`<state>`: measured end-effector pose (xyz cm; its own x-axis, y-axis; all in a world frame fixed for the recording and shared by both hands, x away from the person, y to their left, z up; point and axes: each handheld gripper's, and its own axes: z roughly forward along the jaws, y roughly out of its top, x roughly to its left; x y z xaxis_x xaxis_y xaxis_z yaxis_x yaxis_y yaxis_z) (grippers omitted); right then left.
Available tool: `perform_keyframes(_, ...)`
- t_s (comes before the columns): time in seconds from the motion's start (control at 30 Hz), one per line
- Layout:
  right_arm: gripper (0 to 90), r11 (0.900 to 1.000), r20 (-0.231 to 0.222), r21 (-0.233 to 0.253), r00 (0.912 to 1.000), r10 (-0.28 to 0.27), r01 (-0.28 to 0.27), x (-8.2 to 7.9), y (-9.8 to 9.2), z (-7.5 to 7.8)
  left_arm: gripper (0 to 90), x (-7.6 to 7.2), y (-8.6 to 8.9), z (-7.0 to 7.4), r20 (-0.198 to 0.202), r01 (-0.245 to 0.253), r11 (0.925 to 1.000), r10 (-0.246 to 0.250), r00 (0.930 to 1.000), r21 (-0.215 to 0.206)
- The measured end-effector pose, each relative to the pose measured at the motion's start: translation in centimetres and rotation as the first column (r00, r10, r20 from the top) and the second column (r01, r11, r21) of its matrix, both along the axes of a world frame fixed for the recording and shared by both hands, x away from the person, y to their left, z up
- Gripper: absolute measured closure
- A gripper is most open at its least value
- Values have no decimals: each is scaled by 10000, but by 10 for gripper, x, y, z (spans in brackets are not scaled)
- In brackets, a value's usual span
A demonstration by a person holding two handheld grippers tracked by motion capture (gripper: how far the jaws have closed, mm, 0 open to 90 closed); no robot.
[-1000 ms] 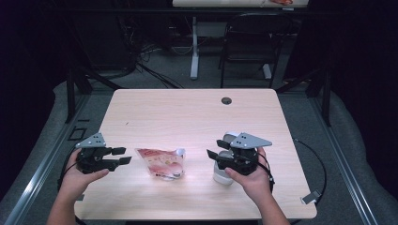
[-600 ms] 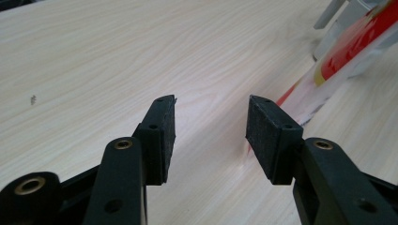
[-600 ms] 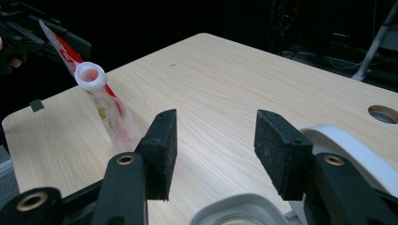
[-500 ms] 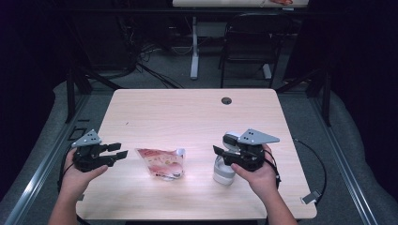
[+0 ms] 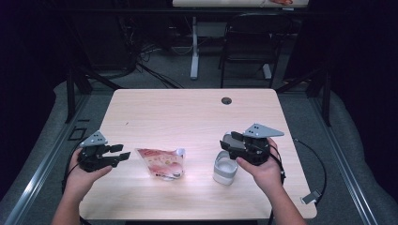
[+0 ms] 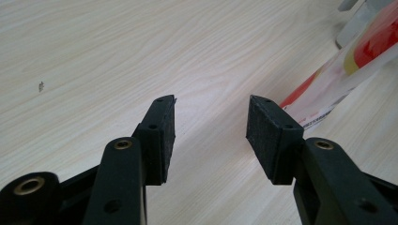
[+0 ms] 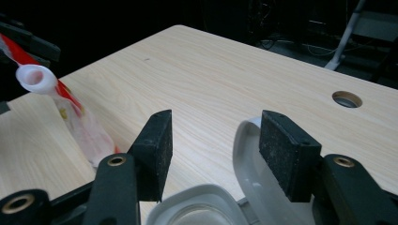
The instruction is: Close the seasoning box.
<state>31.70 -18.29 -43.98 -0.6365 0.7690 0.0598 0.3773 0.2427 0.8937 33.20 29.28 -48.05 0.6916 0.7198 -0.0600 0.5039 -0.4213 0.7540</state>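
A clear pouch (image 5: 162, 162) with red print and a white spout lies on the wooden table (image 5: 187, 112) near the front. My left gripper (image 5: 123, 153) sits just left of it, open, with nothing between its pads. In the left gripper view the left gripper (image 6: 211, 136) rests low over the table, and the pouch (image 6: 347, 65) edge lies beside its right-hand jaw. A small white-grey container (image 5: 225, 168) stands to the right of the pouch. My right gripper (image 5: 231, 140) hovers over it, open. In the right gripper view the right gripper (image 7: 216, 145) has the container's raised lid (image 7: 251, 173) between its jaws, near the right-hand pad; the pouch spout (image 7: 35, 77) shows at the far left.
A round cable hole (image 5: 226, 101) sits near the table's far edge. Behind the table are a chair (image 5: 248, 42), a desk leg (image 5: 194, 47) and floor cables. A cable (image 5: 312, 161) trails off the right gripper past the table's right edge.
My right gripper has shifted a little to the right and up above the container. The left gripper has barely moved; the pouch lies where it was.
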Motion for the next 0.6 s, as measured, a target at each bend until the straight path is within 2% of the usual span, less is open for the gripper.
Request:
perform_keyframes(0.1, 484, 9999, -185, -56, 9998, 100, -101, 3, -2, 3, 525, 0, -1, 0, -37, 32, 10000, -33, 10000, -45)
perform_keyframes(0.3, 508, 9998, -107, 167, 9998, 149, -148, 2, 0, 10, 525, 0, 1, 0, -29, 12, 9999, -12, 10000, -108)
perform_keyframes(0.47, 571, 9999, 140, 12, 9998, 134, -134, 3, -1, 18, 528, 0, 1, 0, -25, -1, 9999, 1, 10000, -115)
perform_keyframes(0.6, 638, 9999, 68, -159, 10000, 45, -44, 6, -3, 22, 531, 0, 1, 0, -22, -36, 9999, 36, 10000, -150)
